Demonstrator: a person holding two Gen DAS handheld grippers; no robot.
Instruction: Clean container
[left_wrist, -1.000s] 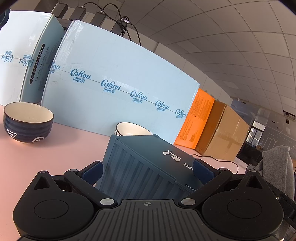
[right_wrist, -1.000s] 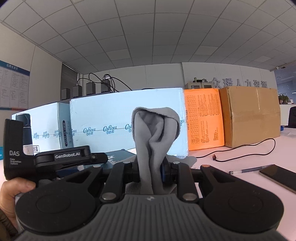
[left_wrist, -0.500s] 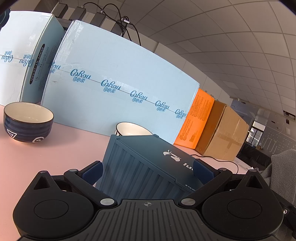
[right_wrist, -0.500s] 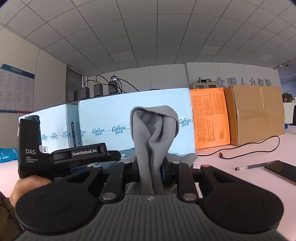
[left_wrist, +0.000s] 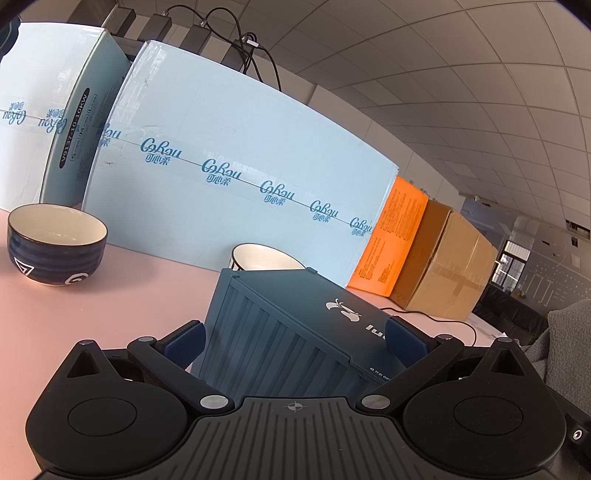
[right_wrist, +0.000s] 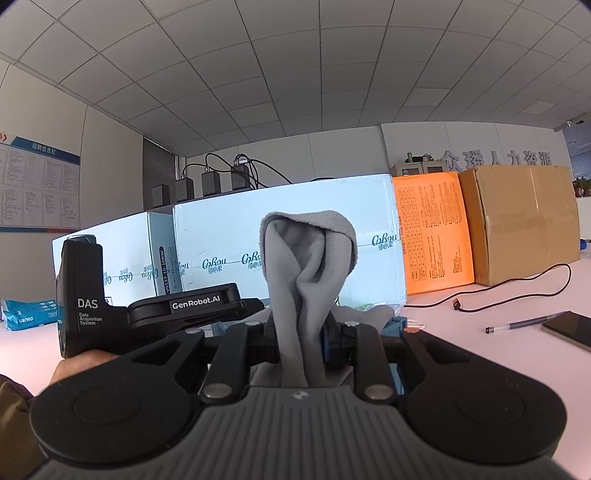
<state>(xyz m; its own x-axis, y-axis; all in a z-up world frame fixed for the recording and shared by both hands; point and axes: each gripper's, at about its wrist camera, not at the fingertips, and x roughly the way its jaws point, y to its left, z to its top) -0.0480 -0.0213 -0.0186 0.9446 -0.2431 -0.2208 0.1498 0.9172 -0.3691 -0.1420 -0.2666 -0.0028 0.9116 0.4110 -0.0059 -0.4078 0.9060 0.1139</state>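
In the left wrist view my left gripper (left_wrist: 295, 341) is shut on a dark blue ribbed container (left_wrist: 295, 332) shaped like a shipping container, held tilted on the pink table (left_wrist: 110, 306). In the right wrist view my right gripper (right_wrist: 301, 334) is shut on a grey cloth (right_wrist: 306, 266) that stands up between the fingers. The cloth's edge also shows at the right of the left wrist view (left_wrist: 565, 339). The left gripper's body (right_wrist: 147, 310) sits just left of the right gripper. The container is hidden in the right wrist view.
Two dark blue bowls stand on the table, one at the left (left_wrist: 55, 243), one behind the container (left_wrist: 266, 258). Large pale blue boxes (left_wrist: 240, 177), an orange box (left_wrist: 395, 236) and a brown carton (left_wrist: 450, 258) line the back. A pen (right_wrist: 524, 323), phone (right_wrist: 572, 332) and cable (right_wrist: 517, 291) lie right.
The right gripper with the cloth has lifted and drawn back, so the cloth sits lower at the right edge of the left wrist view. The left gripper and container have not moved.
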